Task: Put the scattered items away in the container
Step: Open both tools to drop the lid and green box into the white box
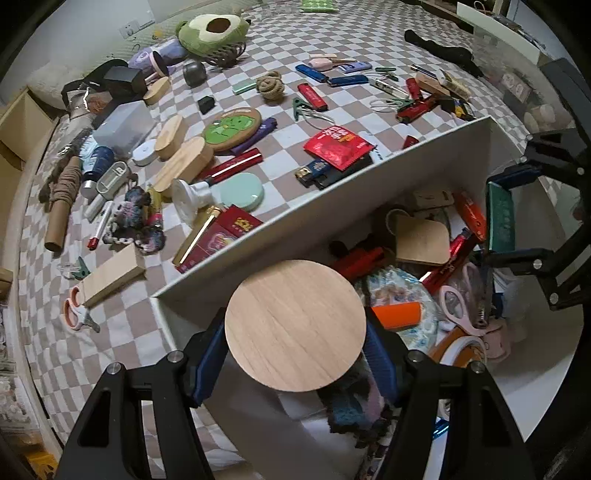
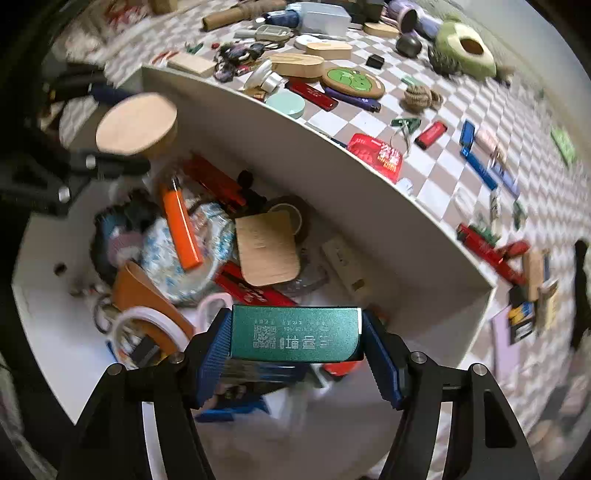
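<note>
Two grippers (image 1: 295, 354) (image 2: 297, 349), one item each

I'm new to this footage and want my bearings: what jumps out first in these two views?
Each tool grips something over the white box: the left tool a round wooden disc, the right tool a green case. The box is already piled with clutter, an orange lighter on top. Beyond it, a checkered cloth is strewn with items, an avocado plush at its far end.
</note>
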`<state>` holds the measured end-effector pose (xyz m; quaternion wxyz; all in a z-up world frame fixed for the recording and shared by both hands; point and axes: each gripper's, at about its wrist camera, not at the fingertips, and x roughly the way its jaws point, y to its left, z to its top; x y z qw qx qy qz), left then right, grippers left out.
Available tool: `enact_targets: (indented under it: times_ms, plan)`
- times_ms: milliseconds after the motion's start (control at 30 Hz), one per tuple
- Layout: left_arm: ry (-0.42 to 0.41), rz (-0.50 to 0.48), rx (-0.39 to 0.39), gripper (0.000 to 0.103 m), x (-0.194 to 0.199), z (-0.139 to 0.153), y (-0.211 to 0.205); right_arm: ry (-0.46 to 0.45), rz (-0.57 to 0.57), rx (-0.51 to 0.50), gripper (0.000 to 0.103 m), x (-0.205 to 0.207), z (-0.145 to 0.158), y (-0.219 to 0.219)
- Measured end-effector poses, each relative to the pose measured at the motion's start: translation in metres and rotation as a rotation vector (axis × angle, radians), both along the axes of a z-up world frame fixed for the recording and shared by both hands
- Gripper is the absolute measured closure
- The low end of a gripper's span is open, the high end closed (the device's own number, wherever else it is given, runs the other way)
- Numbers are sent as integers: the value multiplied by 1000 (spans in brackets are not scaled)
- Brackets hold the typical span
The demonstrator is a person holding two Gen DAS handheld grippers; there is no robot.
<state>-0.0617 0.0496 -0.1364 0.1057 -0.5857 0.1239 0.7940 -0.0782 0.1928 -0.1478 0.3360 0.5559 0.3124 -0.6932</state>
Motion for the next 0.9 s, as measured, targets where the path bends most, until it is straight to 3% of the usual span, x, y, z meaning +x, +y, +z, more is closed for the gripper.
enact_targets:
  times_ms: [233,400,433,533,900]
  plan:
    - [-1,1,3,35,-1,1,0,136,141,116,34,16,-1,-8]
    - [-4,-1,19,34,-1,1,-1,170,186,207,34,22,-11,-9]
    - [-2,-2,26,30,-1,2,-1,177,191,220,34,22,-13,-8]
    - [9,-5,42,24,-1,7,-1,174,191,233,34,21,-15,-7]
    - [3,-26,44,24,2,7,3,197,191,268,34,17,-19,-9]
